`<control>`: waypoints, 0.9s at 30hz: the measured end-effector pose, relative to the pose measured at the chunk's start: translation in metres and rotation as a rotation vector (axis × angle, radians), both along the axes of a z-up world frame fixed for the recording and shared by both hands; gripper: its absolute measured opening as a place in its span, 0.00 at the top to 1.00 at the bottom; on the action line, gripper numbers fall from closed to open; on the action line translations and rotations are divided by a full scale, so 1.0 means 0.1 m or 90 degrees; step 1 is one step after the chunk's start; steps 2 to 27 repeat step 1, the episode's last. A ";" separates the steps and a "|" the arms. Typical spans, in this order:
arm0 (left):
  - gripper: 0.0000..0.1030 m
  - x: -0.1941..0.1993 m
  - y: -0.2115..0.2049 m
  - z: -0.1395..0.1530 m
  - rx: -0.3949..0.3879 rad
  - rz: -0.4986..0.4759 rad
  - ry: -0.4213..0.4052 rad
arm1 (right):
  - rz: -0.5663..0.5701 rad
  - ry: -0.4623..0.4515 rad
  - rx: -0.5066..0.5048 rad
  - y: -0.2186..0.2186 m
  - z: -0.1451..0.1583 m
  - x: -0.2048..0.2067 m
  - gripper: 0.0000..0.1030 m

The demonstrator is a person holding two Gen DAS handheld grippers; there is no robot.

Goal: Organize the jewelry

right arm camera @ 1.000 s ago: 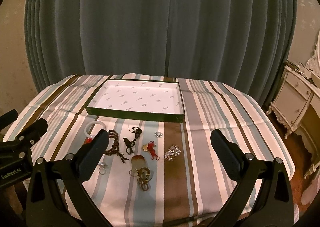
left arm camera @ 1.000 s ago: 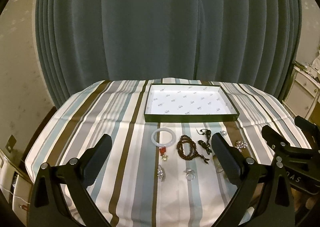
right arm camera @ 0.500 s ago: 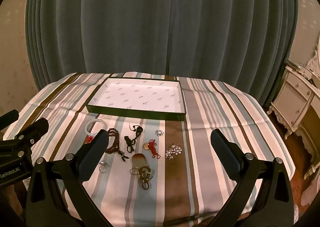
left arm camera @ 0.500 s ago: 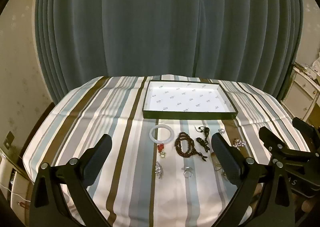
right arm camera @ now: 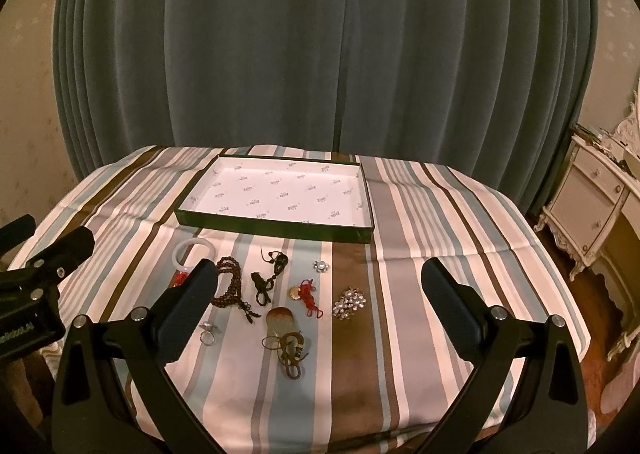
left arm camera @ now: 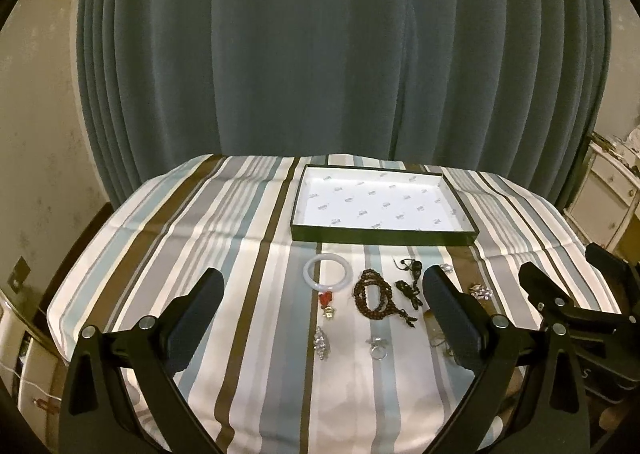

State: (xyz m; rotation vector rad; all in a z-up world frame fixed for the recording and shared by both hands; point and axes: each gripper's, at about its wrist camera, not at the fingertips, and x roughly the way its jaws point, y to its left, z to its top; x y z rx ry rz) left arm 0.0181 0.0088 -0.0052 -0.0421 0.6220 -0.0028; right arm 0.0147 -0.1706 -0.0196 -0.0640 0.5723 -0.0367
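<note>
Right wrist view: my right gripper [right arm camera: 320, 286] and left gripper [left arm camera: 320, 294] hover with jaws wide, empty. Jewelry lies loose on the tabletop [right arm camera: 440, 234] before the tray [right arm camera: 276, 228]. White bangle [left arm camera: 327, 273] looks rigid, slippery, breakable; I'd pinch its rim.

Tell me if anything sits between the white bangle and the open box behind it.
Nothing visible does. The white bangle lies just in front of the box, with only bare striped cloth between them. The box's low front wall is the only thing to clear.
</note>
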 end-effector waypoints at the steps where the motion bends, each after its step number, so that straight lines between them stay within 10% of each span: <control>1: 0.04 0.00 0.00 0.00 0.000 0.001 0.000 | 0.000 0.000 0.001 0.00 0.00 0.00 0.02; 27: 0.04 0.00 0.00 0.00 0.000 0.001 0.000 | 0.000 0.000 0.001 0.00 0.00 0.00 0.02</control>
